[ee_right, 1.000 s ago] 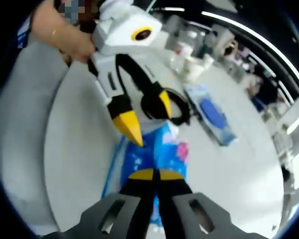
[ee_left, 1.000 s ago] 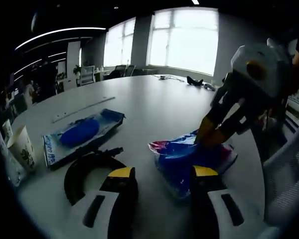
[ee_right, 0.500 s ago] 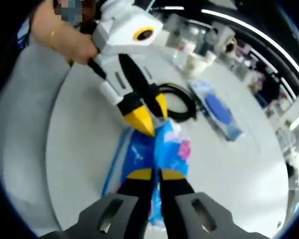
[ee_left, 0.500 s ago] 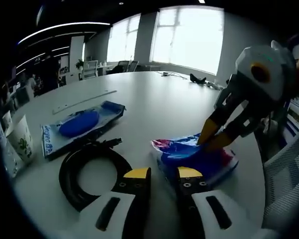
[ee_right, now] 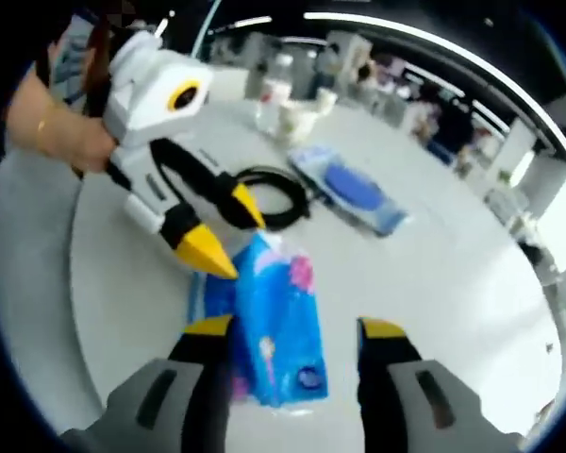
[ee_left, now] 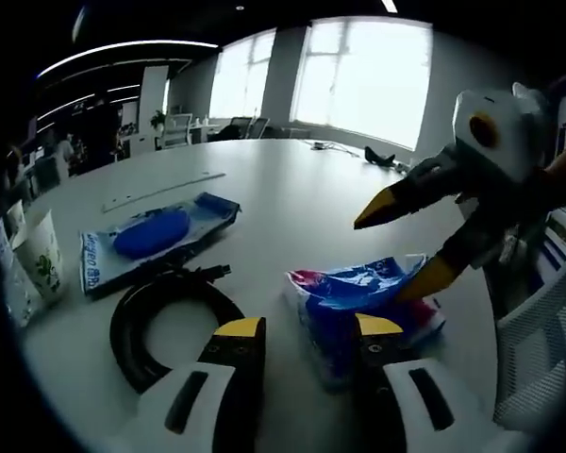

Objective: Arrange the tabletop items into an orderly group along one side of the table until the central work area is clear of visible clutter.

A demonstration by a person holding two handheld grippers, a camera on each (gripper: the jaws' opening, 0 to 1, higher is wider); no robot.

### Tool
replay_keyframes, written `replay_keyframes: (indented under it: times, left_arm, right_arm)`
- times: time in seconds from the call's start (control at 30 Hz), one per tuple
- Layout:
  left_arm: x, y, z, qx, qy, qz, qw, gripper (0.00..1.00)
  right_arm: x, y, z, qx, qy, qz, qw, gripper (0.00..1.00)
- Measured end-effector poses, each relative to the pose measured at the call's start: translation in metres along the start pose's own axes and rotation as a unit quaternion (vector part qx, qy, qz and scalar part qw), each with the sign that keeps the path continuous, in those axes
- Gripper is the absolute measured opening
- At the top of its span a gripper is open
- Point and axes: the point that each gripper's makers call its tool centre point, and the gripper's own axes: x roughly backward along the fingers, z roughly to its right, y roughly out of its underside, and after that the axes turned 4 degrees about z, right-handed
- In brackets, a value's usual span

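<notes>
A white paper cup with a leafy green print (ee_left: 41, 267) stands at the table's left edge, then comes a flat clear bag with something blue inside (ee_left: 156, 239) whose white side strip has blue letters too blurry to read, and a black cable coil (ee_left: 170, 316). The shiny blue plastic pack with a pink corner (ee_left: 363, 302) lies crinkled on the round white table (ee_left: 283, 193), between the tips of the left gripper (ee_left: 297, 327), whose jaws are wide apart and hold nothing. The right gripper (ee_right: 294, 327) is spread wide too, with the blue pack (ee_right: 274, 326) lying loose between its yellow tips.

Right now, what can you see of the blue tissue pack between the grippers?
The blue tissue pack is a soft, glossy plastic-wrapped packet, blue with pink and white print, crinkled at one end. It lies flat on the white table, near the black cable coil. The right gripper is open, jaws straddling it. The left gripper is also open, its yellow tips at the pack's edge; whether they touch is unclear.
</notes>
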Motion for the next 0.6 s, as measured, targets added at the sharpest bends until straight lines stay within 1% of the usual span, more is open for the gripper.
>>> replay_keyframes:
  times: [0.07, 0.13, 0.17, 0.23, 0.3, 0.37, 0.4, 0.43, 0.47, 0.5, 0.57, 0.6]
  left_arm:
    - [0.000, 0.000, 0.000, 0.000, 0.001, 0.000, 1.0000, 0.39]
    - [0.000, -0.001, 0.000, -0.001, 0.000, 0.002, 1.0000, 0.40]
    - [0.000, -0.002, 0.000, 0.000, 0.000, 0.003, 1.0000, 0.41]
    - [0.000, -0.003, 0.000, 0.003, -0.001, 0.005, 1.0000, 0.43]
    - [0.000, -0.003, -0.001, 0.007, -0.003, 0.005, 1.0000, 0.47]
    - [0.000, -0.004, -0.001, 0.006, -0.003, 0.005, 1.0000, 0.47]
    - [0.000, -0.004, -0.001, 0.007, -0.004, 0.006, 1.0000, 0.47]
    - [0.001, -0.004, -0.001, 0.008, -0.004, 0.004, 0.9999, 0.47]
    - [0.001, -0.003, -0.001, 0.009, -0.004, 0.004, 0.9999, 0.48]
    - [0.001, -0.003, -0.001, 0.009, -0.004, 0.004, 0.9999, 0.48]
    - [0.001, -0.002, 0.000, 0.008, -0.004, 0.002, 1.0000, 0.47]
    - [0.001, -0.002, 0.000, 0.007, -0.004, 0.001, 1.0000, 0.46]
  right_arm:
    - [0.003, 0.003, 0.002, -0.032, 0.012, -0.003, 0.9994, 0.56]
    - [0.007, 0.007, 0.005, -0.059, 0.026, -0.004, 0.9979, 0.56]
    - [0.010, 0.010, 0.005, -0.080, 0.037, -0.009, 0.9961, 0.57]
    - [0.013, 0.014, 0.006, -0.093, 0.049, -0.012, 0.9944, 0.60]
    - [0.017, 0.019, 0.009, -0.115, 0.070, -0.017, 0.9908, 0.62]
    - [0.022, 0.026, 0.010, -0.144, 0.086, -0.033, 0.9852, 0.63]
    - [0.024, 0.028, 0.009, -0.174, 0.090, -0.031, 0.9800, 0.63]
    - [0.025, 0.029, 0.007, -0.193, 0.091, -0.029, 0.9767, 0.63]
    - [0.027, 0.031, 0.006, -0.208, 0.092, -0.031, 0.9734, 0.63]
    - [0.029, 0.036, 0.003, -0.228, 0.095, -0.040, 0.9683, 0.62]
    - [0.030, 0.039, 0.001, -0.231, 0.094, -0.043, 0.9675, 0.61]
    - [0.031, 0.040, 0.000, -0.238, 0.098, -0.046, 0.9654, 0.60]
